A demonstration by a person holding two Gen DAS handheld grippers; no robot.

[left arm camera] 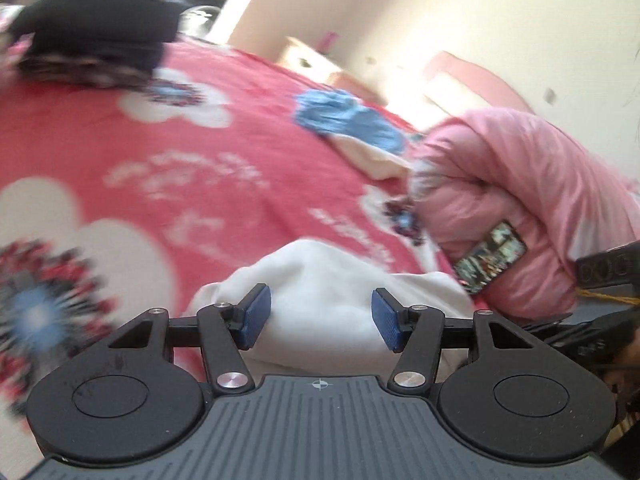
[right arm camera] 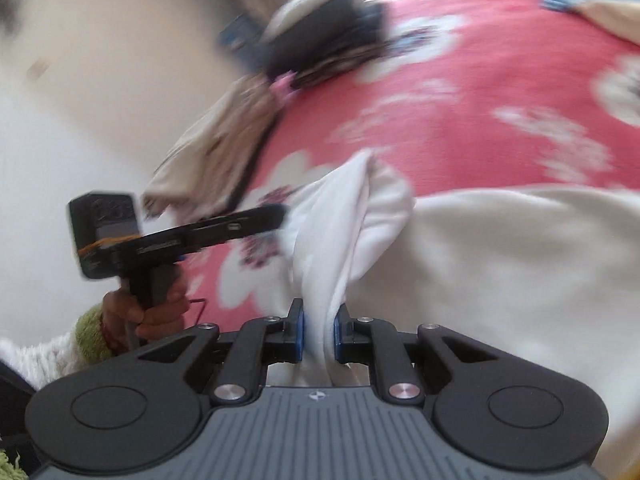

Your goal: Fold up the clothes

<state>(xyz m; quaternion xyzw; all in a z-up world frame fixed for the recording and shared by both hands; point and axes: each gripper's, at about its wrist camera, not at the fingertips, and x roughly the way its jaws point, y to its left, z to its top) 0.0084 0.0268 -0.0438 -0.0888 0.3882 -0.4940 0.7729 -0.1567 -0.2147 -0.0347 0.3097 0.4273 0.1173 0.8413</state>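
Only the left wrist view shows the pink quilt [left arm camera: 520, 200] on the red floral bedspread [left arm camera: 180, 140], beside the white garment [left arm camera: 320, 280]; there the left gripper [left arm camera: 321, 318] stands spread, pads clear of the cloth. Only the right wrist view shows the right gripper [right arm camera: 319, 330] pinching a bunched fold of that garment [right arm camera: 500, 260].

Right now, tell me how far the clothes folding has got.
Done: a stack of folded clothes sits at the far side of the bed. In hand: the right gripper pinches a bunch of the white garment, while the left gripper is open above it, gripping nothing. Left: the white garment is still unfolded, and a blue and cream garment lies crumpled near the pink quilt.
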